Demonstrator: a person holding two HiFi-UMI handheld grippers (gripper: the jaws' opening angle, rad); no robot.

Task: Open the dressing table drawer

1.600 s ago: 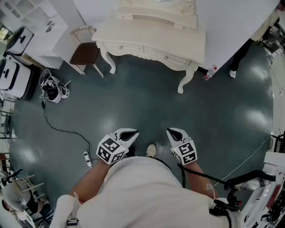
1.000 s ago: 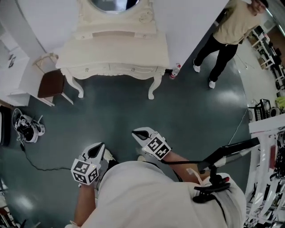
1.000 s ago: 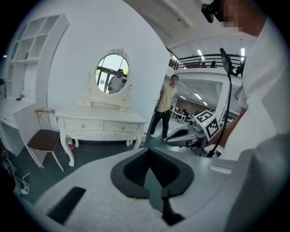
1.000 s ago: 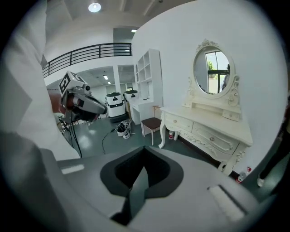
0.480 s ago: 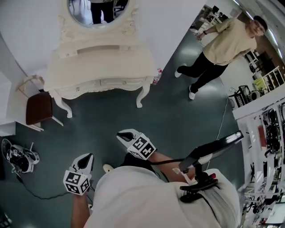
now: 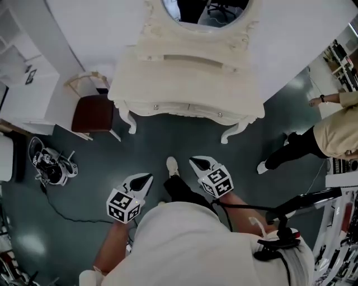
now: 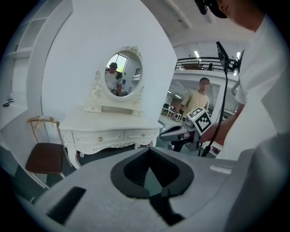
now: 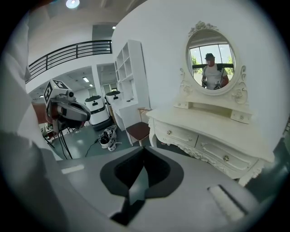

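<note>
The head view's top edge cuts off the oval mirror (image 6: 207,8) above the dressing table (image 6: 184,81), and the tabletop hides the rear legs. At the right edge a bystander (image 6: 333,139) shows only in part, head out of frame. The wearer's white shirt (image 6: 196,246) covers the upper arms and the floor beneath. The drawer knobs (image 6: 219,115) are too small to tell their shape. In the right gripper view, the right gripper (image 8: 144,152) hides the table legs' lower ends behind its grey body

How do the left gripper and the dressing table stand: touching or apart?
Apart. The head view shows open floor between the left gripper and the dressing table.
</note>
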